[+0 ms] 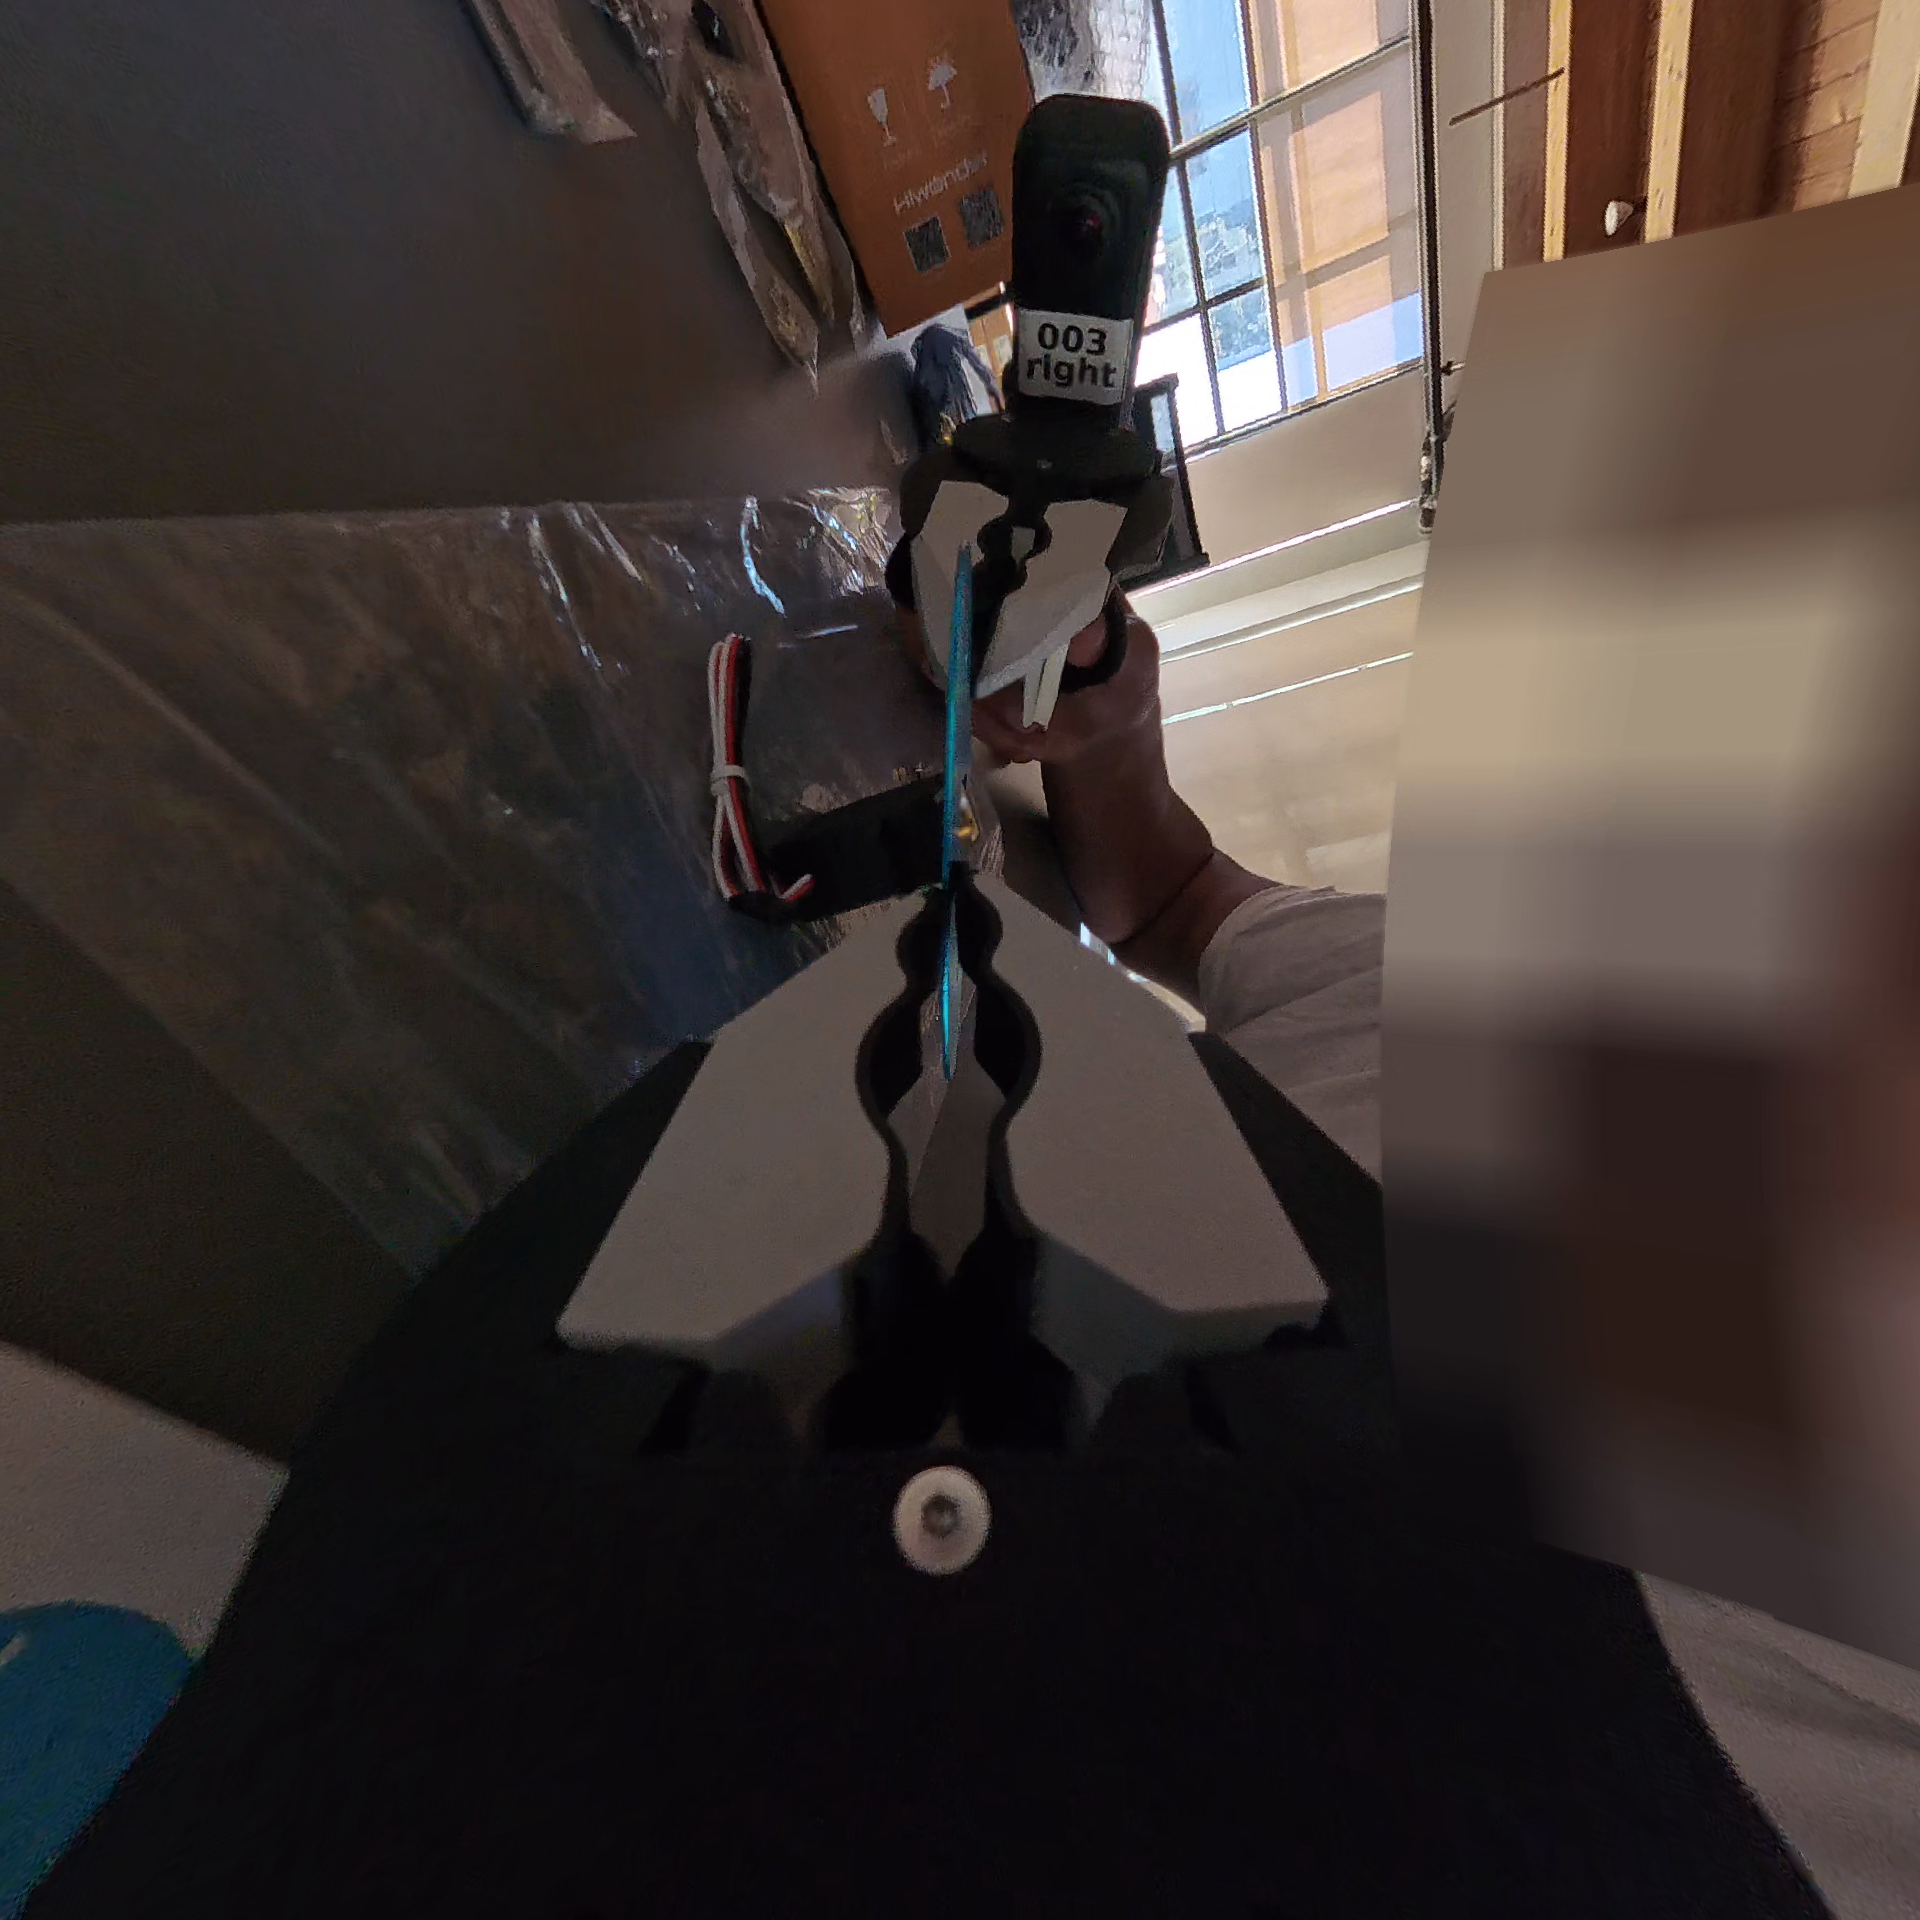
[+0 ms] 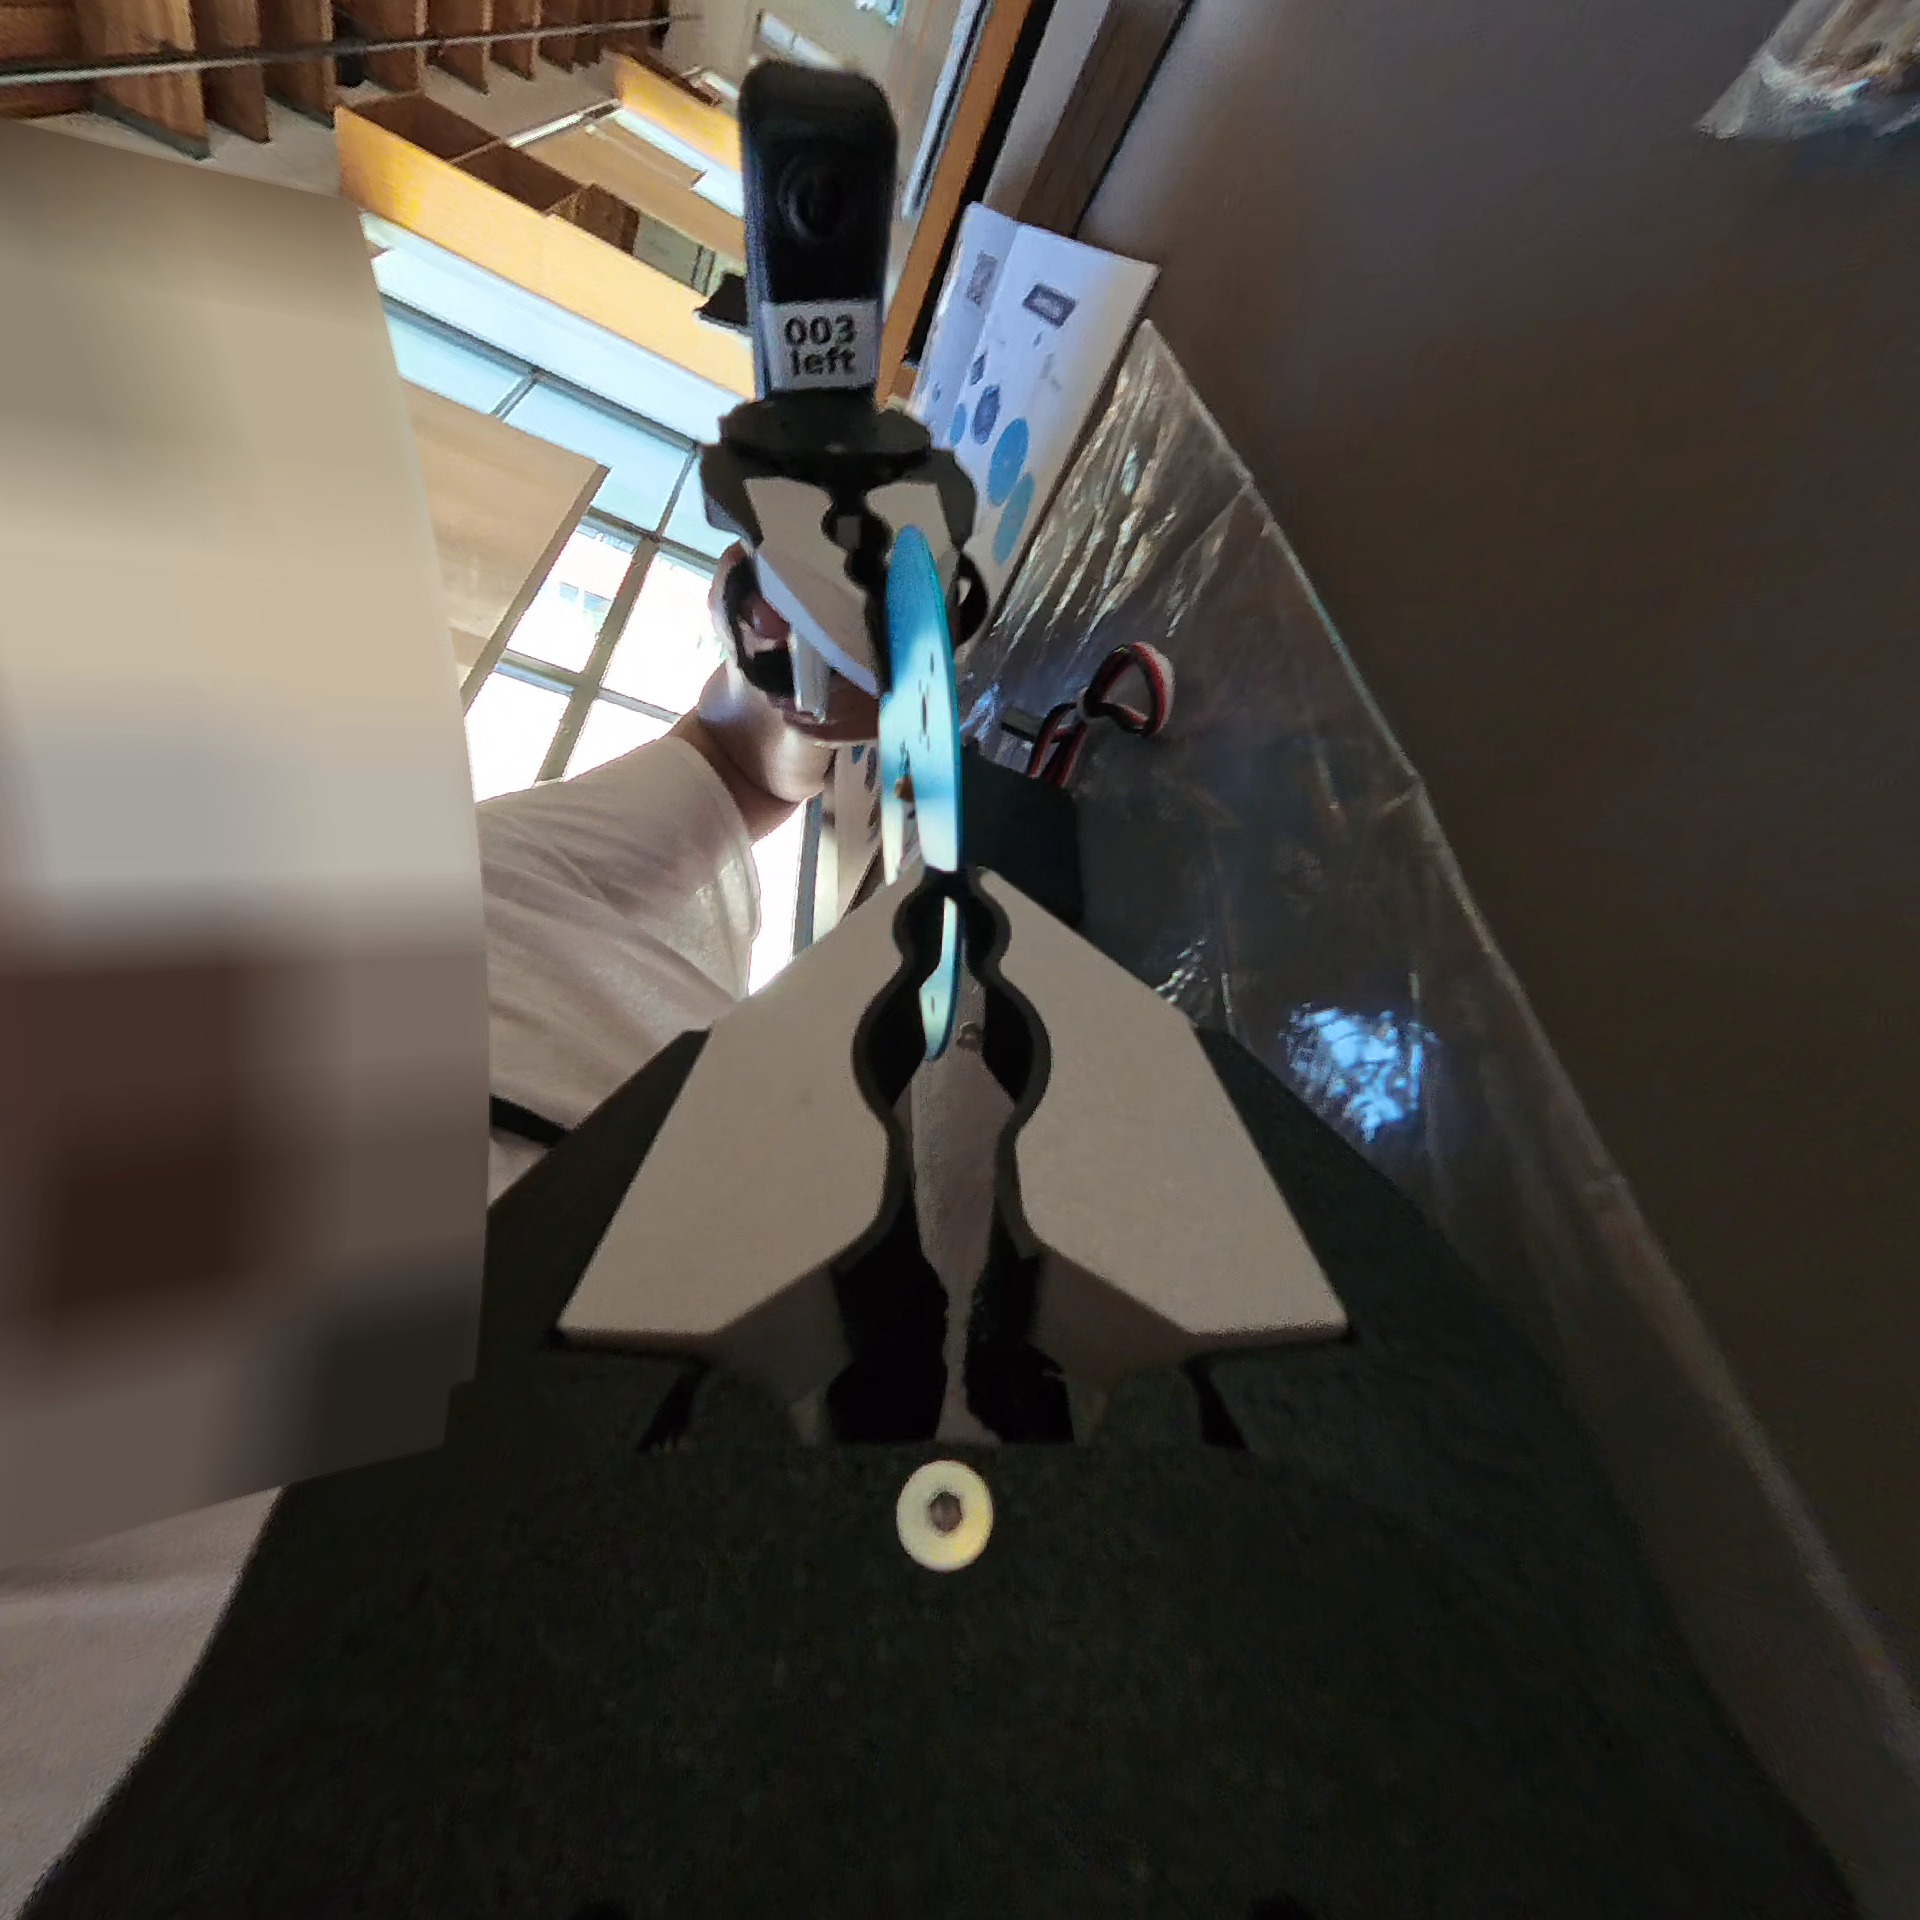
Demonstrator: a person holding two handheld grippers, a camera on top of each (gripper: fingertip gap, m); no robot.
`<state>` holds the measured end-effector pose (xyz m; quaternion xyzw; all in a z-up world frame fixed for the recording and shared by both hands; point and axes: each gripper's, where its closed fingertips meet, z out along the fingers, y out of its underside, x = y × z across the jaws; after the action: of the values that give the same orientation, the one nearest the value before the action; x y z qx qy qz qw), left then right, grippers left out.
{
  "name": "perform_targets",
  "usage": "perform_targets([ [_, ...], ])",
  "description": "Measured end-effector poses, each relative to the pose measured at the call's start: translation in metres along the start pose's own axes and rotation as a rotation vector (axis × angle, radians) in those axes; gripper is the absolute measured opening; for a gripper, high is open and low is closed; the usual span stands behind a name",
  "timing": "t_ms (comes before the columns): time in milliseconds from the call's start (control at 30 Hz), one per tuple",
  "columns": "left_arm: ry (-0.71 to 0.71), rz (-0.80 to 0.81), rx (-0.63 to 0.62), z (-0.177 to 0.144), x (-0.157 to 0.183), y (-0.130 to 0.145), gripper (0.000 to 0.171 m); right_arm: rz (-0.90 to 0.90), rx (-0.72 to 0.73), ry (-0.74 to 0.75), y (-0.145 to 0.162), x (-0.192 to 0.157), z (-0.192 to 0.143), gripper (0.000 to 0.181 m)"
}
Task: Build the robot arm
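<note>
A thin blue disc [image 1: 957, 727] is held edge-on between both grippers, which face each other. My left gripper [image 1: 951, 899] is shut on the disc's near edge. The right gripper [image 1: 982, 634] grips its far edge. In the right wrist view my right gripper [image 2: 940, 888] is shut on the disc [image 2: 920, 727], and the left gripper [image 2: 868, 623] clamps the opposite edge. A black servo block [image 1: 862, 836] with red, white and black wires [image 1: 727, 769] is fixed to one face of the disc. It also shows in the right wrist view [image 2: 1029, 831].
A clear plastic sheet [image 1: 416, 727] covers the dark surface beside the grippers. A brown cardboard box [image 1: 914, 135] and a window [image 1: 1278, 260] lie beyond. A white sheet printed with blue circles [image 2: 1023, 343] lies farther off. A hand [image 1: 1081, 717] and white sleeve [image 1: 1288, 966] hold the right gripper. The gap from one gripper's tips to the other's is roughly 9 cm.
</note>
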<state>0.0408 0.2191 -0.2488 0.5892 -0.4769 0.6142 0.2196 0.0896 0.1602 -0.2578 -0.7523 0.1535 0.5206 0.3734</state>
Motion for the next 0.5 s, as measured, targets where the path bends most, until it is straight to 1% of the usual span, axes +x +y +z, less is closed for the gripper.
perform_targets([
  [167, 0.015, -0.062, 0.015, -0.002, -0.001, 0.001, 0.0, 0.001, 0.037, 0.066, -0.006, 0.009, 0.002, 0.003],
  [267, 0.033, -0.123, 0.011, -0.002, -0.004, 0.002, 0.0, 0.016, 0.033, 0.077, -0.006, 0.011, 0.003, 0.004],
  [500, -0.025, -0.169, 0.031, -0.005, -0.017, 0.0, 0.003, 0.03, 0.029, 0.103, -0.005, 0.015, 0.005, 0.004],
])
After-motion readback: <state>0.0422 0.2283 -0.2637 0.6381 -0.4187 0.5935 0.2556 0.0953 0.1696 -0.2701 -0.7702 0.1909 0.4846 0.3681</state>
